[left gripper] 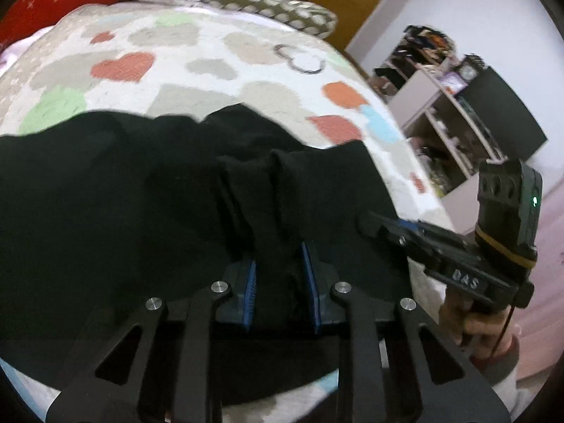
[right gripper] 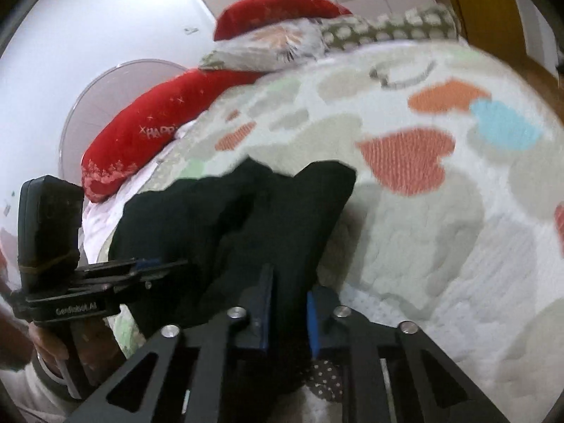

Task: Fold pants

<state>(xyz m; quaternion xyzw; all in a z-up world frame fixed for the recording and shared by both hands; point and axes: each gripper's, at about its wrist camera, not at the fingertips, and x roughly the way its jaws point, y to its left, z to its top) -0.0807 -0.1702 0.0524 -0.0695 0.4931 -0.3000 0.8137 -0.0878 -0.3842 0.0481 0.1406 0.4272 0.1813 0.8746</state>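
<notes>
Clearly, the black pants (left gripper: pixel 148 190) are spread over the near part of the bed (left gripper: pixel 211 81), on a quilted cover printed with hearts, and an edge of them is gathered up toward both tools. The left tongs (left gripper: pixel 280 282) are seen closed down on a bunched ridge of the dark cloth, which runs up between the blue pads (left gripper: pixel 249 289) and fans out beyond them. The right tongs (right gripper: pixel 287 312) are likewise clamped on a thick fold of the same pants (right gripper: pixel 246 218), with the cloth rising in two soft peaks ahead of the jaws. In the left wrist view the right tongs (left gripper: pixel 366 224) are shown from the side, their tips touching the edge of the fabric; in the right wrist view the left tongs (right gripper: pixel 176 264) are shown reaching into the cloth from the left. The fabric is judged to be light, limp and quite soft, so no shape will be kept where it is unsupported, and sagging between the two holds is to be expected. A matte knit or brushed weave is suggested, so slipping is thought unlikely once several layers are pinched. Hold is best taken at the edge or waistband, at two points set well apart, so that the fold line is kept taut and straight
</notes>
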